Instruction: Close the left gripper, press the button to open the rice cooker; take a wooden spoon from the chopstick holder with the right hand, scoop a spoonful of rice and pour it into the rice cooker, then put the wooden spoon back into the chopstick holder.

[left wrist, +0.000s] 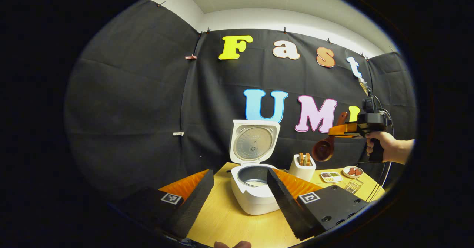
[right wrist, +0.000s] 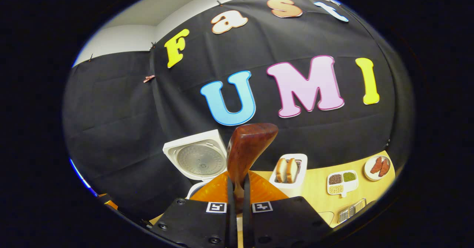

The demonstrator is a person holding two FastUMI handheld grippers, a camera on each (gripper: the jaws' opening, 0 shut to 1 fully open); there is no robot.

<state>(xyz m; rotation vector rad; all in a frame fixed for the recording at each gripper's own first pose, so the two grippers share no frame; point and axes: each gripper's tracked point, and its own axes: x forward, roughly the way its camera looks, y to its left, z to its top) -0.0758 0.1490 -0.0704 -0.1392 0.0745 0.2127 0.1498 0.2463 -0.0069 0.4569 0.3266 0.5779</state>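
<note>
above the table's right side, right gripper (left wrist: 339, 130) pinches wooden spoon (left wrist: 326, 147) handle, dark glossy bowl hanging down.
left gripper (left wrist: 237, 188) spread wide near rice cooker (left wrist: 255, 198), white, lid up; chopstick holder (left wrist: 303, 168) just right of it.

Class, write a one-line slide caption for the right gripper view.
Right gripper holds wooden spoon before open rice cooker.

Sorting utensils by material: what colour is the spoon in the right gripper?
Dark reddish-brown wood, seen best in the right gripper view: spoon.
</note>
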